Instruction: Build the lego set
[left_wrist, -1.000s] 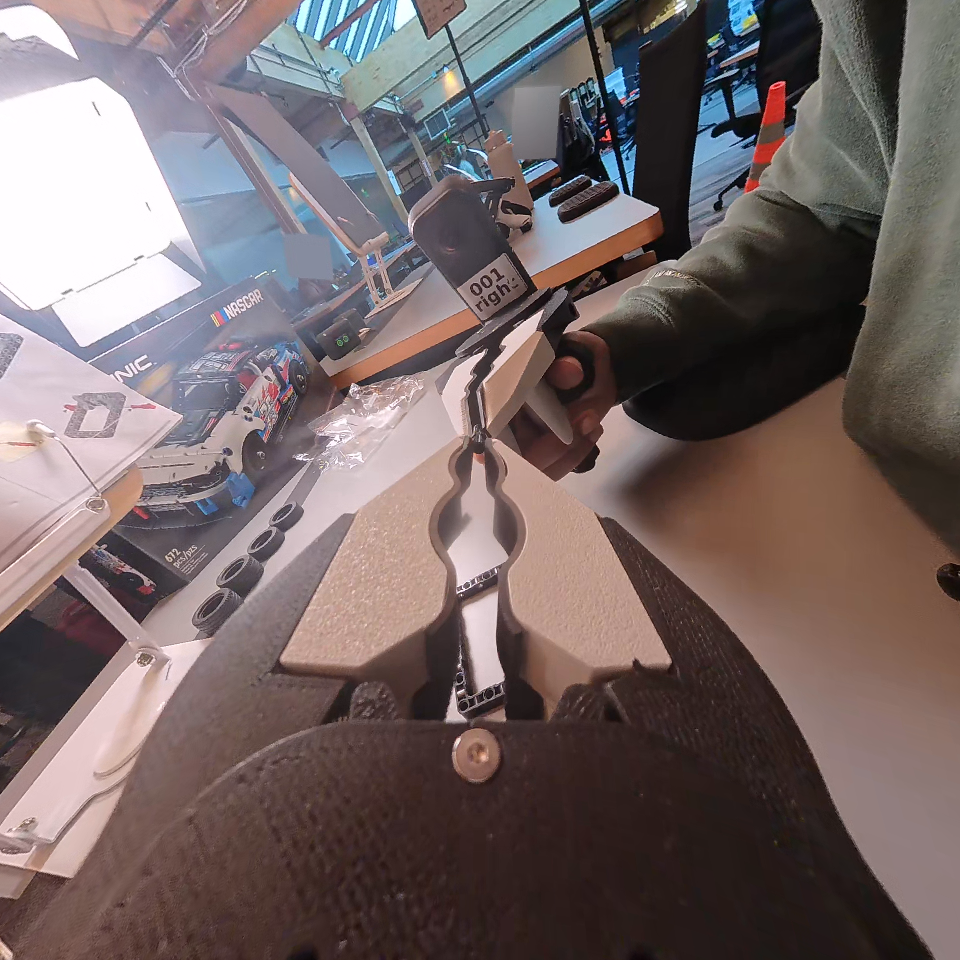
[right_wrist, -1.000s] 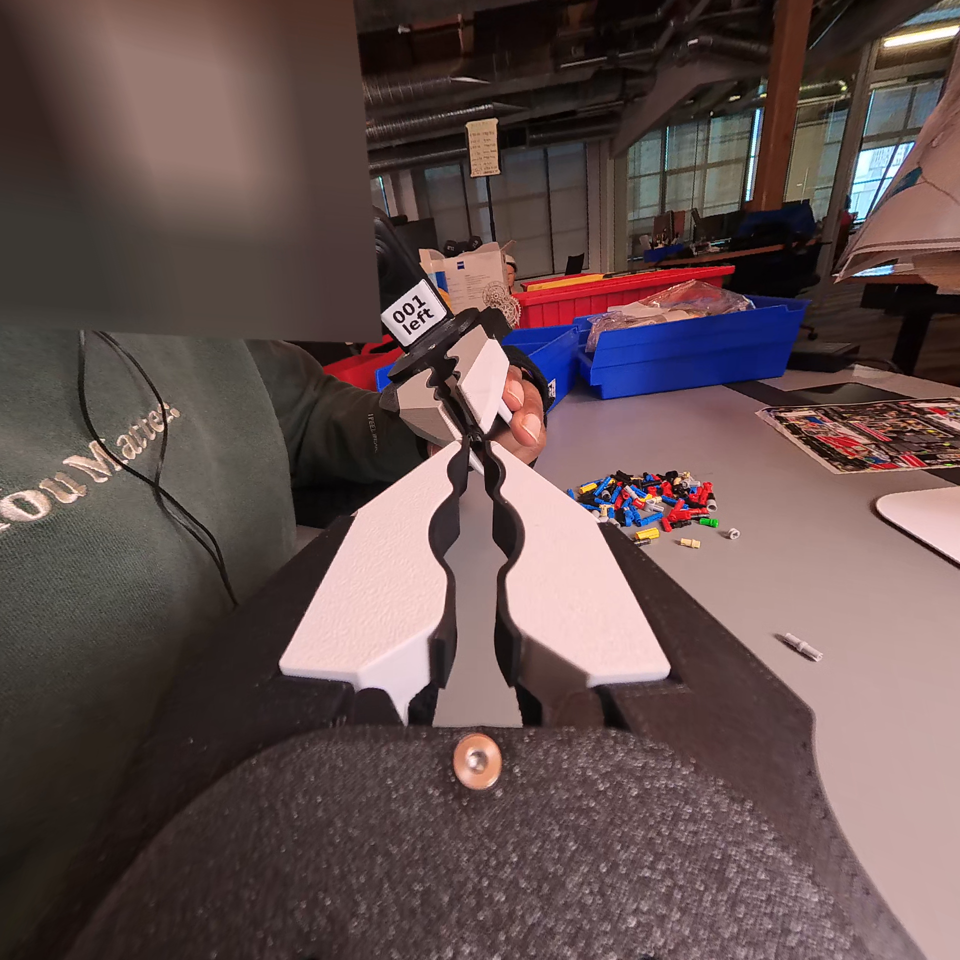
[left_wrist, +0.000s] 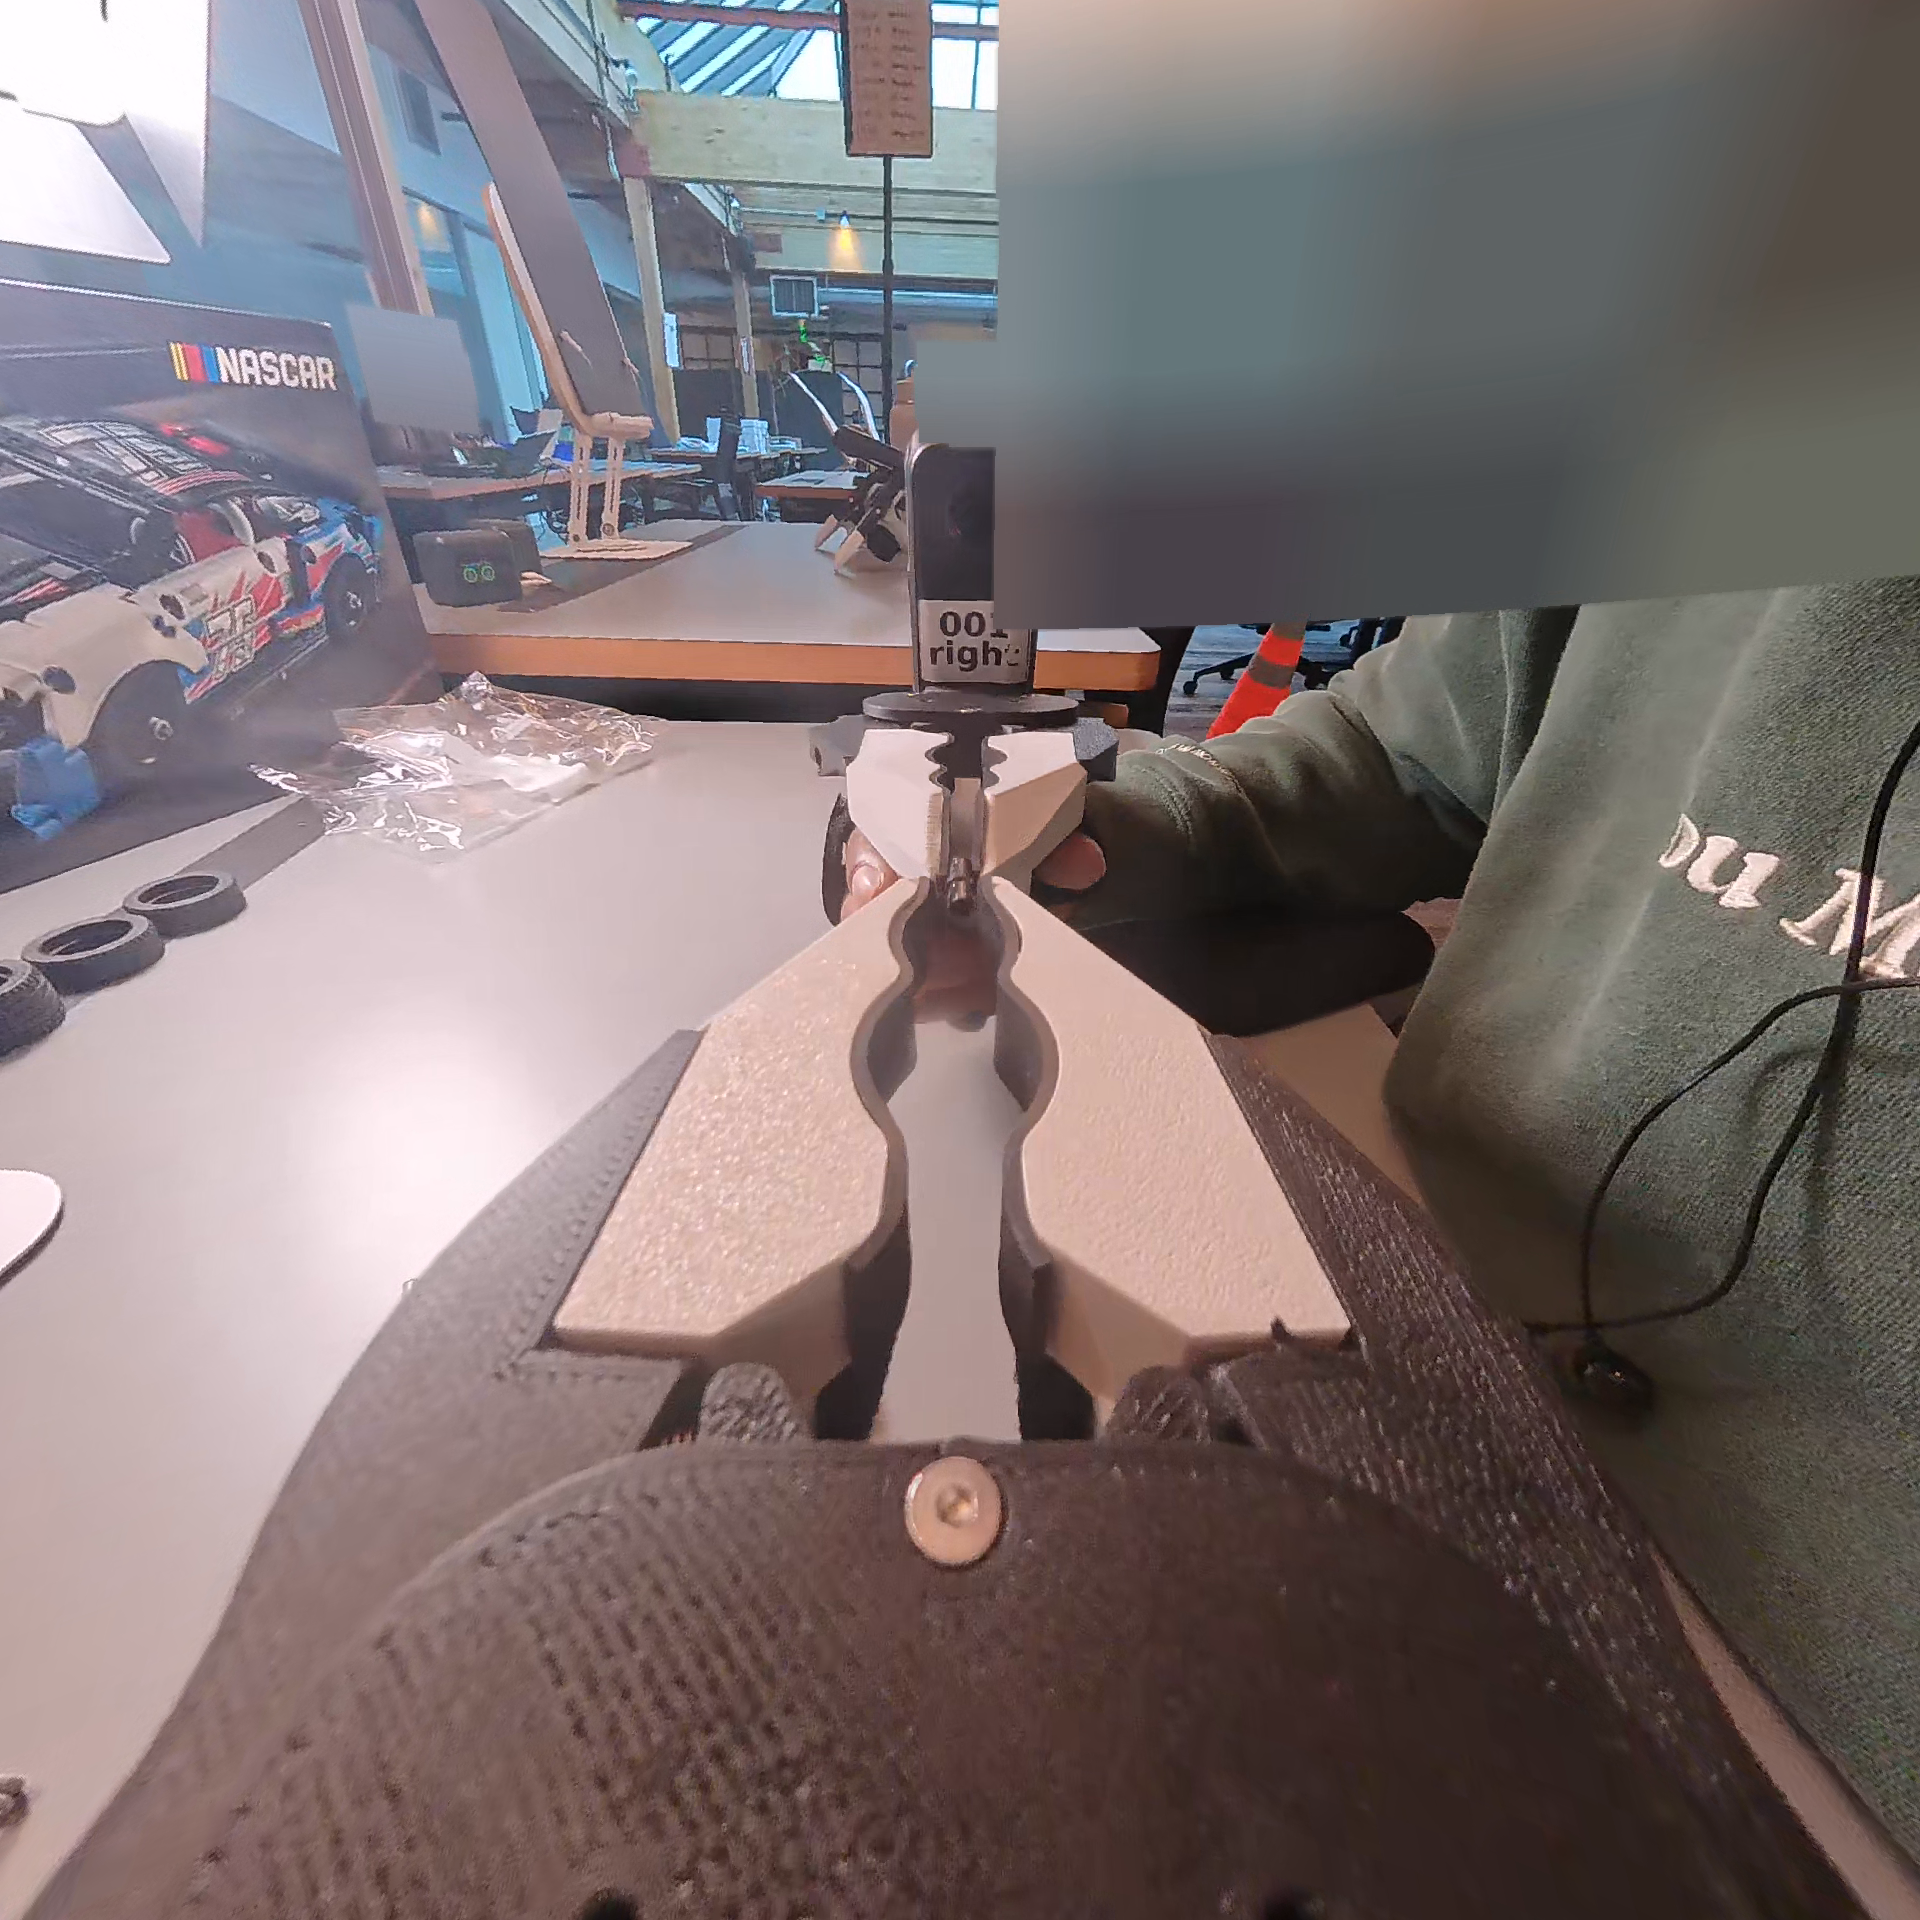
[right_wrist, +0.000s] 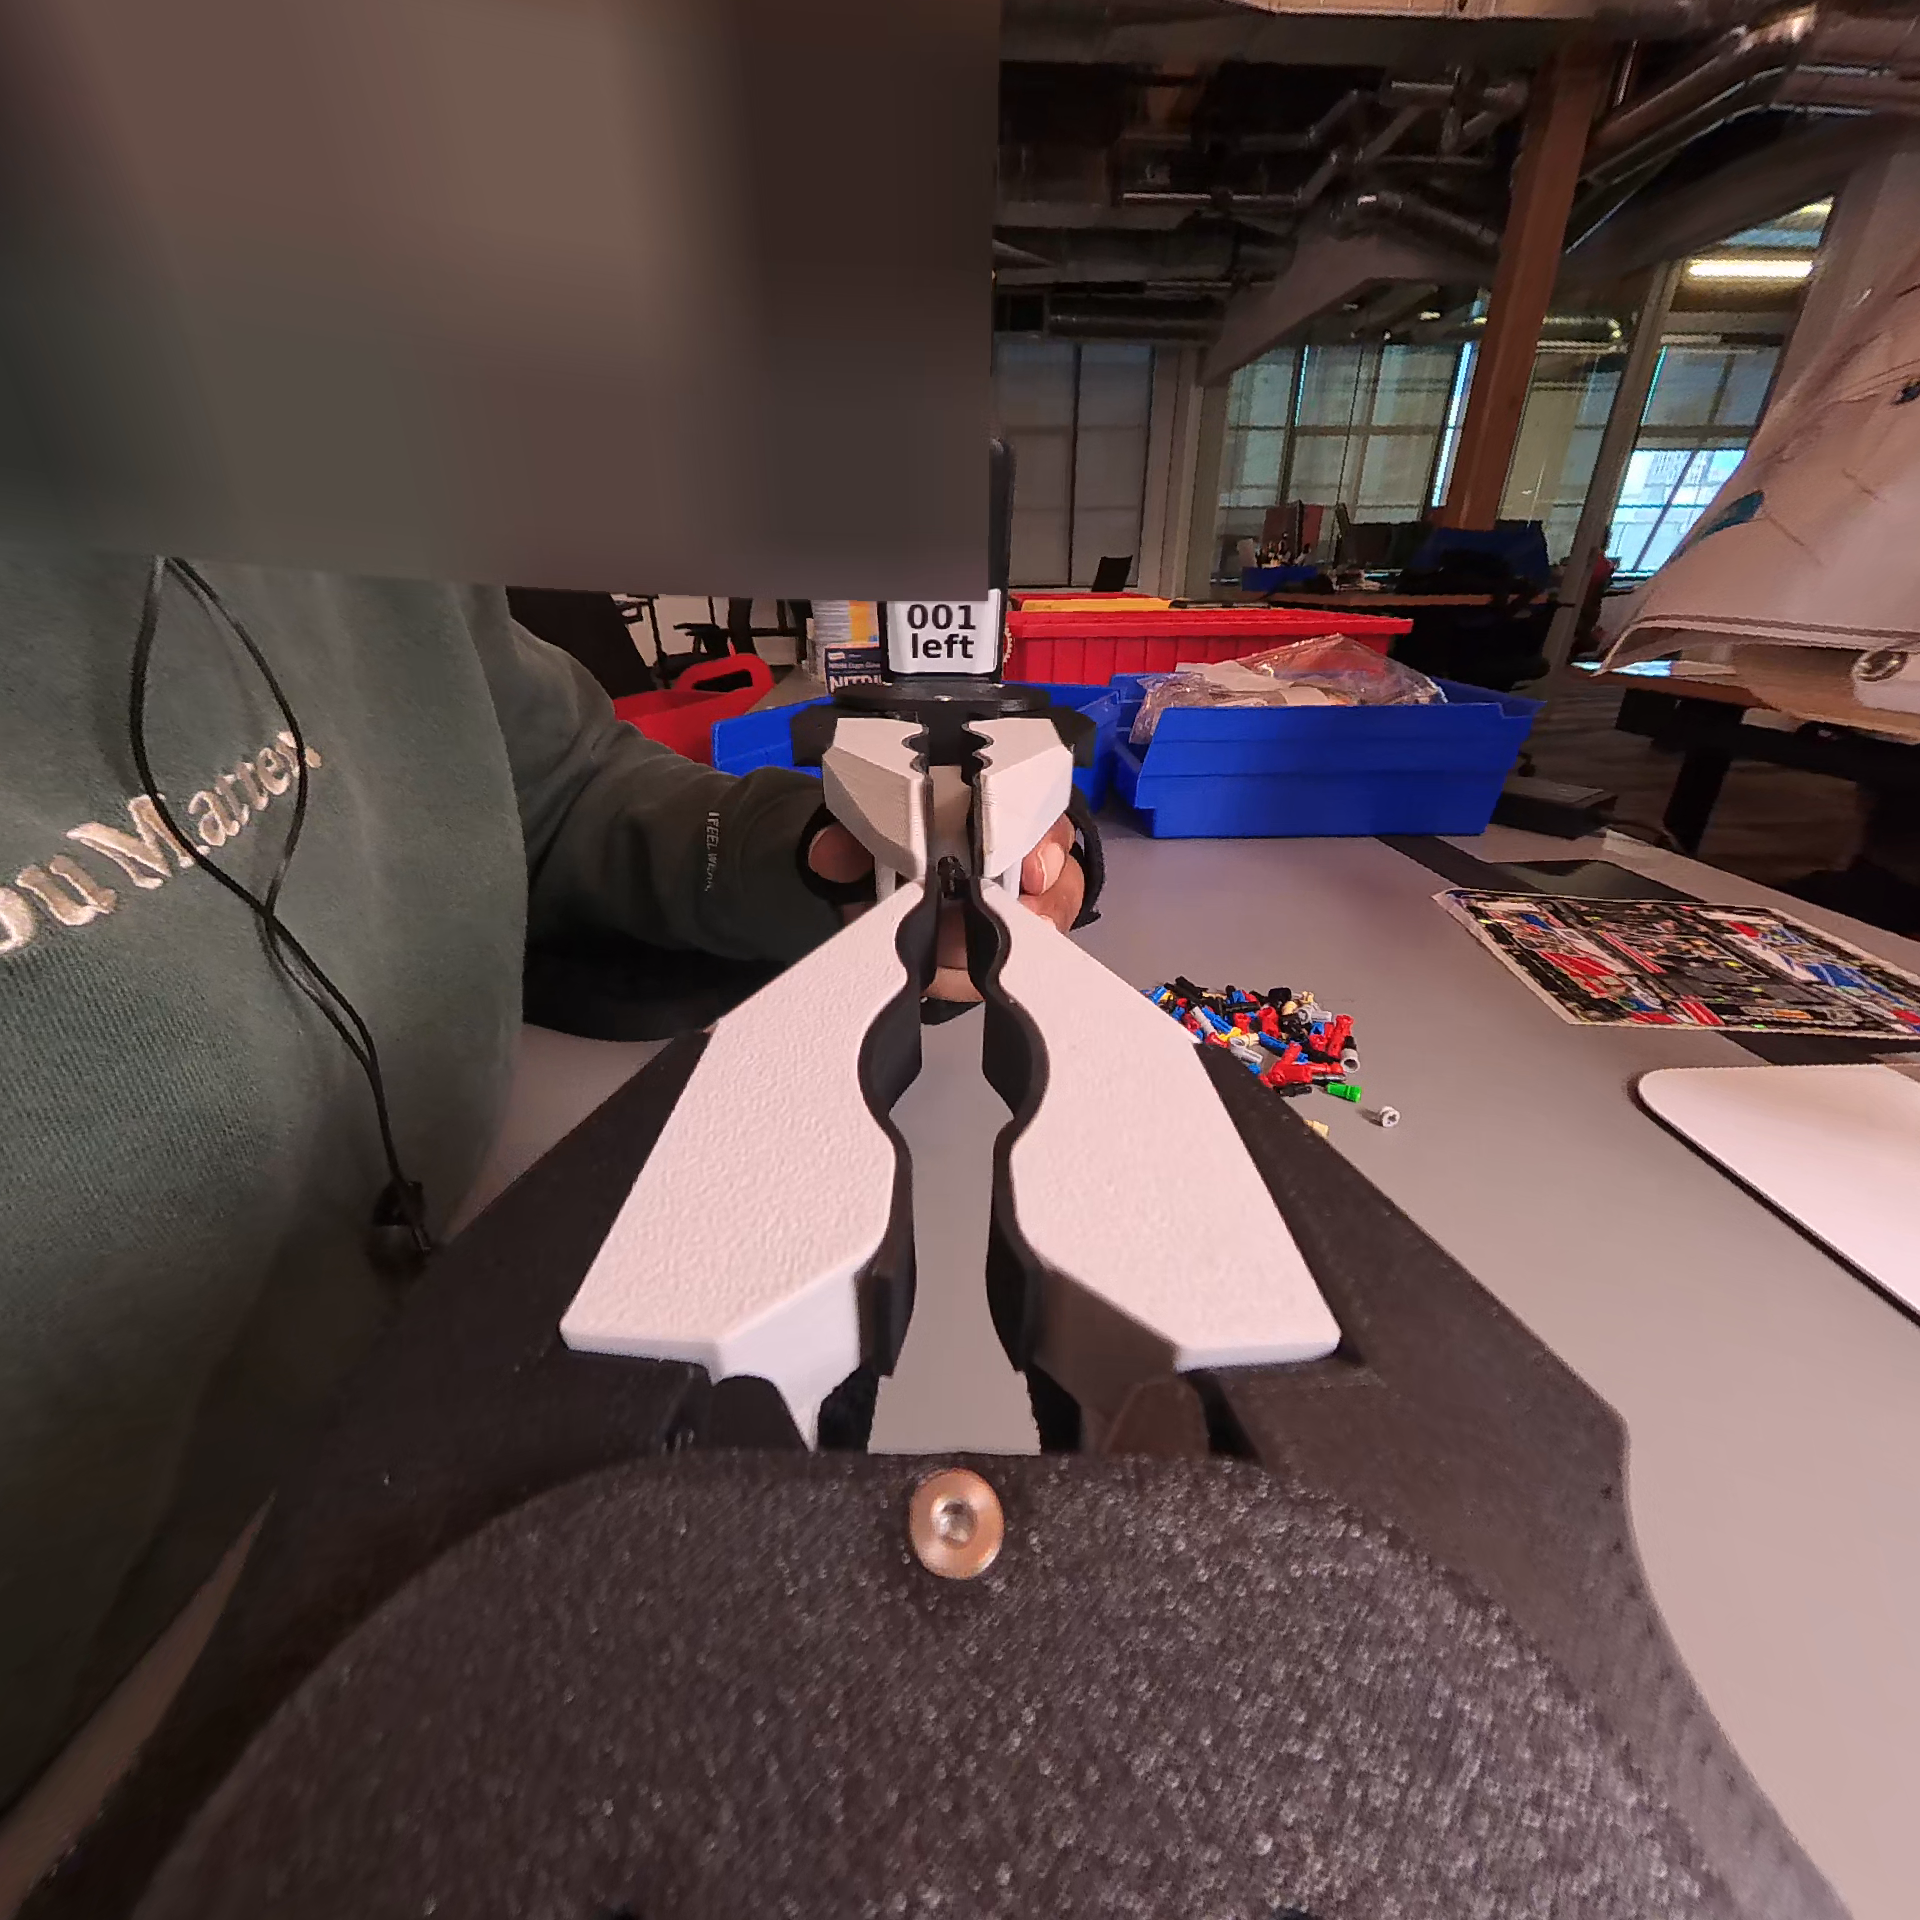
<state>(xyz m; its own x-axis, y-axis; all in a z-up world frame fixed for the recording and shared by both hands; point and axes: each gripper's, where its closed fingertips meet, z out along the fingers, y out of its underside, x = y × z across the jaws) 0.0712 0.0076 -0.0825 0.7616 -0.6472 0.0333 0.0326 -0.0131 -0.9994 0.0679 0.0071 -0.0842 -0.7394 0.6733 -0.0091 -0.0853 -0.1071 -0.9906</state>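
Left wrist view shows both grippers tip to tip above the table (left_wrist: 312, 1091), left gripper (left_wrist: 956, 904) and right gripper (right_wrist: 951, 883) each nearly closed, seemingly pinching small pieces (left_wrist: 958, 883) for mating.

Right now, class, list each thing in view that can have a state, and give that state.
Left claw: nearly shut, tips at the piece; grip unclear.
Right claw: shut on the piece.
Piece: upright in the right claw.
Tyres: loose, lying flat.
Bag: crumpled, lying flat.
Pile: loose, unsorted.
Blue bin: upright, part full.
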